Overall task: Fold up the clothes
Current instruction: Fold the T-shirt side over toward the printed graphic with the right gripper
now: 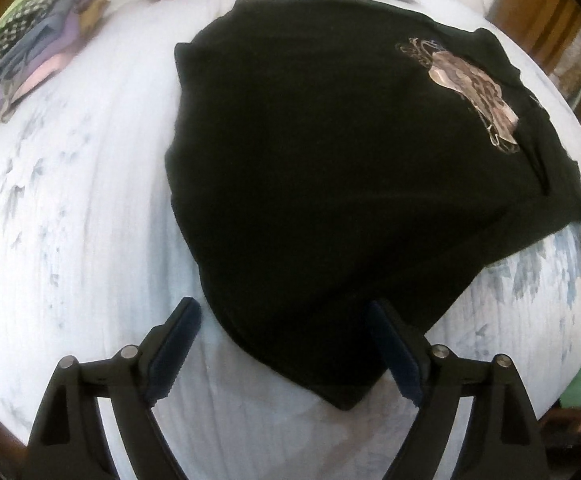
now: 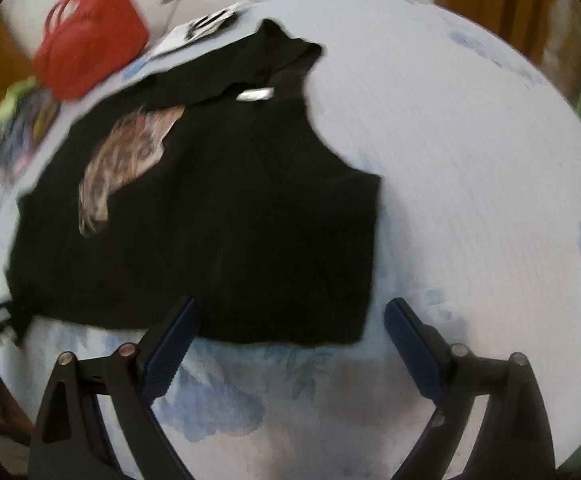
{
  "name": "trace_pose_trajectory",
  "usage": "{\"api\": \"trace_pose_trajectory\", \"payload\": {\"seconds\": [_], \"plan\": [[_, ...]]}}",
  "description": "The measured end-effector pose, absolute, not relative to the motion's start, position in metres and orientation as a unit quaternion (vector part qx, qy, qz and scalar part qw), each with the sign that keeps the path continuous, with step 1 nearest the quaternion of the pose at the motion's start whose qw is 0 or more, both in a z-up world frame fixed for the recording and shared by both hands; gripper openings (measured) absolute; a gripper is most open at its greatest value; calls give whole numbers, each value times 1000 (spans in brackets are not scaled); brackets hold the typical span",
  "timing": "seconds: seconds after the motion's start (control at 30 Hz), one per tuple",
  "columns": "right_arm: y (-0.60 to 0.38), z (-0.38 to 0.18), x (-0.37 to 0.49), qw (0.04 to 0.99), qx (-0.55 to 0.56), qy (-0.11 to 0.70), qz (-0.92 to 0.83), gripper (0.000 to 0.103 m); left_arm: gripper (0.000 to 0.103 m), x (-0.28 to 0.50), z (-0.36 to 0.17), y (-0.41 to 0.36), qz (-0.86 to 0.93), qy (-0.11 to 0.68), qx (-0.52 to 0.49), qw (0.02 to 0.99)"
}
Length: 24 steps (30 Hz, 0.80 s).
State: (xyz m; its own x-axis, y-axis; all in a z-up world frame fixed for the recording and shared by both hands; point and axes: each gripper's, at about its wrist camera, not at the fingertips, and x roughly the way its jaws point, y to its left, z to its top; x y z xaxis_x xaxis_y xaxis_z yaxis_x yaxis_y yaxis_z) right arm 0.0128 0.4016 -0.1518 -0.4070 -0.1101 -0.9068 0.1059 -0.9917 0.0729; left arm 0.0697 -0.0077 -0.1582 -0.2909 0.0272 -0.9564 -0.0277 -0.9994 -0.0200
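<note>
A pale blue bedsheet (image 1: 82, 208) covers the bed. A black shirt (image 1: 310, 168) with a brownish print (image 1: 466, 92) lies flat across its middle. A stack of folded clothes (image 1: 38, 44) sits at the far left corner, a red bag (image 2: 90, 40) just beyond the far edge, perhaps on the floor. The left gripper (image 1: 286, 344) is spread over the shirt's near corner; the right gripper (image 2: 290, 340) is spread by its hem.
</note>
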Motion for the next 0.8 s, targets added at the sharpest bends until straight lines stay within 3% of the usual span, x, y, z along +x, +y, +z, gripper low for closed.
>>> {"api": "trace_pose_trajectory", "payload": {"seconds": [0.1,0.13,0.17,0.2,0.3,0.53,0.8], "plan": [[397,-150,17,56,539,10,-840,71,52,75,-152,-1,806,6,-591,31],[396,-149,18,53,539,13,-841,67,34,76,-150,1,806,8,-591,35],[397,-148,18,54,540,12,-840,56,17,76,-148,2,803,10,-595,38],[398,-146,18,56,542,8,-838,43,11,76,-147,4,800,12,-599,41],[403,-141,17,61,552,-17,-832,22,7,72,-138,-4,795,2,-605,48],[417,-105,11,95,534,-78,-836,15,6,26,-104,-21,803,-38,-592,58],[403,-47,-64,128,495,-82,-856,15,6,-48,-73,-41,806,-79,-583,65]]}}
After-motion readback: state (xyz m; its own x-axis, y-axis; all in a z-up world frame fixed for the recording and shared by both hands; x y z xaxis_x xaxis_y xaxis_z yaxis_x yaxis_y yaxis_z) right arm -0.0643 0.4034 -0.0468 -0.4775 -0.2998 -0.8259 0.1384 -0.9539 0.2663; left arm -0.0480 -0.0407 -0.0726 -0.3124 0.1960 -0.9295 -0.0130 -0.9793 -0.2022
